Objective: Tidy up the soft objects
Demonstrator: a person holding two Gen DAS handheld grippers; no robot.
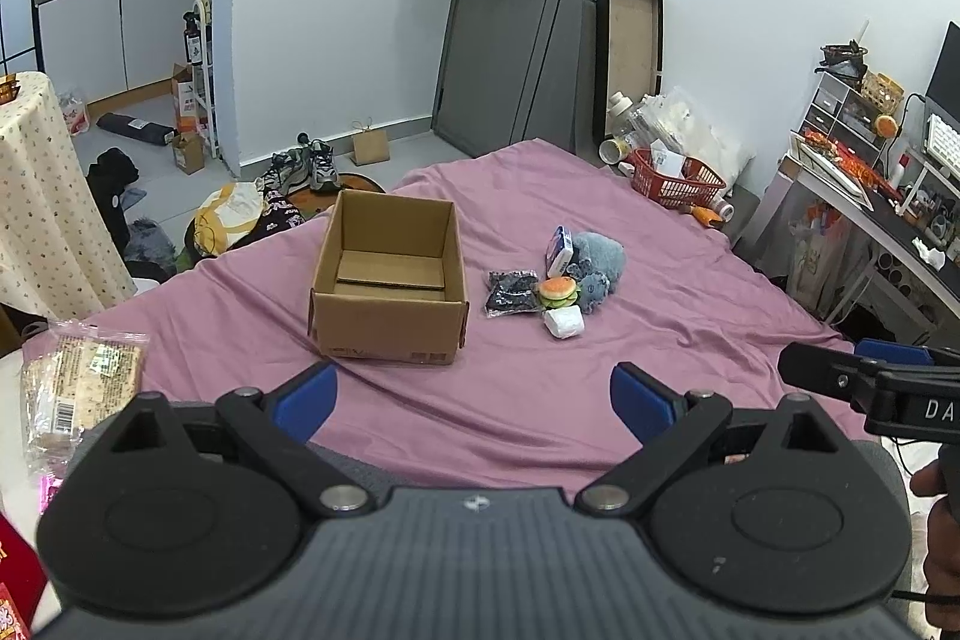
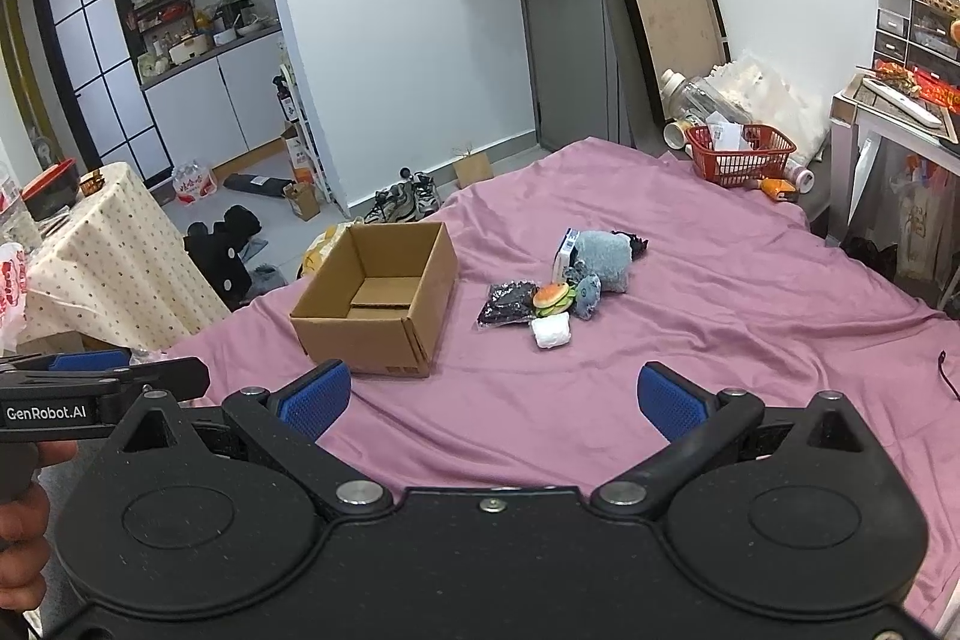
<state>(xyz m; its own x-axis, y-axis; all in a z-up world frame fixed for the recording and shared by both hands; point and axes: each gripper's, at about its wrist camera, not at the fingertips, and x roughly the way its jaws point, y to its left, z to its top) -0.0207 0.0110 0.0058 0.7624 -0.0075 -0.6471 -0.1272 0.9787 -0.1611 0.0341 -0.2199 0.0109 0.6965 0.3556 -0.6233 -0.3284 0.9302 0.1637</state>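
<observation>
Square cardboard box (image 1: pixel 389 280); plush heap (image 1: pixel 585 268)

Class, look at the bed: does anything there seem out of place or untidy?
Yes. The soft items lie jumbled in a heap on the pink sheet, beside the cardboard box, which holds none of them. Nothing looks spilled or damaged.

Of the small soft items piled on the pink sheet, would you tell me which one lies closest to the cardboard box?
The dark glittery packet, flat at the pile's left edge; the burger toy, white pack and grey plush all sit beyond it.
</observation>
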